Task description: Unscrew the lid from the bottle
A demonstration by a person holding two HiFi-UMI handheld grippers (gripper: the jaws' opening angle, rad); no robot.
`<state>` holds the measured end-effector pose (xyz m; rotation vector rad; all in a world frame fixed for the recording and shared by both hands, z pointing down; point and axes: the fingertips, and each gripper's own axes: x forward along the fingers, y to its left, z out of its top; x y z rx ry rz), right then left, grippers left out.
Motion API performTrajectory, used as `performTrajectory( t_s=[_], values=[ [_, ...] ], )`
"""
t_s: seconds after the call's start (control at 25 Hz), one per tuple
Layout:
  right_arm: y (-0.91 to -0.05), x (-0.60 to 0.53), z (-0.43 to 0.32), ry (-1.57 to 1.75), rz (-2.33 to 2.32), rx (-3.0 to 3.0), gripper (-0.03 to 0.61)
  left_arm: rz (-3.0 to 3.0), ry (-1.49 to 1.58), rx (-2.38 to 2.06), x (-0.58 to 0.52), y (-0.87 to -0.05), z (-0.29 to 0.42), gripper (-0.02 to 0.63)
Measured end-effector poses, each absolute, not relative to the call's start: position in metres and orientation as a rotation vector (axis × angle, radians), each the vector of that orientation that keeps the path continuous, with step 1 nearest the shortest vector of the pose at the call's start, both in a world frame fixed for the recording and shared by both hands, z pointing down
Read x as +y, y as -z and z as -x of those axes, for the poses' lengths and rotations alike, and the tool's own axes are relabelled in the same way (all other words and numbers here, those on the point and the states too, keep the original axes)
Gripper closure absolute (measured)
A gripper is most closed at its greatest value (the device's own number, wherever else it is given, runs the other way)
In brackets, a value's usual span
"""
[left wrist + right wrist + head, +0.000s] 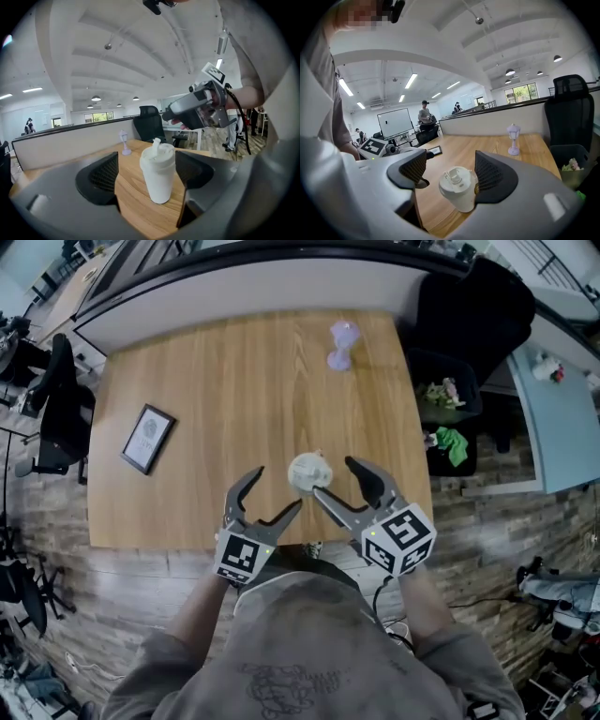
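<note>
White bottle [309, 472]; pale lilac lamp [342, 345]; light wood-grain table [244, 399] (picture frame [148, 439] black).

Table [234, 381]: light wood-grain top. On it stood or lay:
- one white bottle [309, 472], upright, lid on, near the front edge, about mid-width;
- one small lilac lamp [341, 345], upright, near the far edge, right of centre;
- one dark-framed picture [148, 438], flat, towards the left side, well apart from both.

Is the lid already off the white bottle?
No, the lid sits on top of the white bottle, which stands upright on the wooden table.
</note>
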<state>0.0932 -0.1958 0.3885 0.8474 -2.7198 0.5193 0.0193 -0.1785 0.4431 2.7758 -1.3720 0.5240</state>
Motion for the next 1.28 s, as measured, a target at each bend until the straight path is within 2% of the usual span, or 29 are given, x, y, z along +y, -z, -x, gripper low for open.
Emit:
performTrajectory(
  t_s=[0.44, 1.04, 1.16, 1.28],
  values=[
    [-0.452, -0.198, -0.057, -0.414, -0.785, -2.637, 0.201, -2.796, -0.625, -1.190, -0.179, -0.549, -0.038, 0.219],
    [-0.482, -0.210, -0.041, -0.298, -0.828, -2.650, 0.179, -2.850, -0.513, -1.077, -0.203, -0.599, -0.068, 0.209],
    [-0.482, -0.215, -0.042, -0.284, -0.872, -2.658, 0.179, -2.862, -0.513, -1.055, -0.207, -0.603, -0.071, 0.258],
    [-0.481, -0.223, -0.045, -0.263, -0.924, -2.672, 0.181, -2.866, -0.496, -1.026, -0.210, -0.603, -0.070, 0.258]
  ],
)
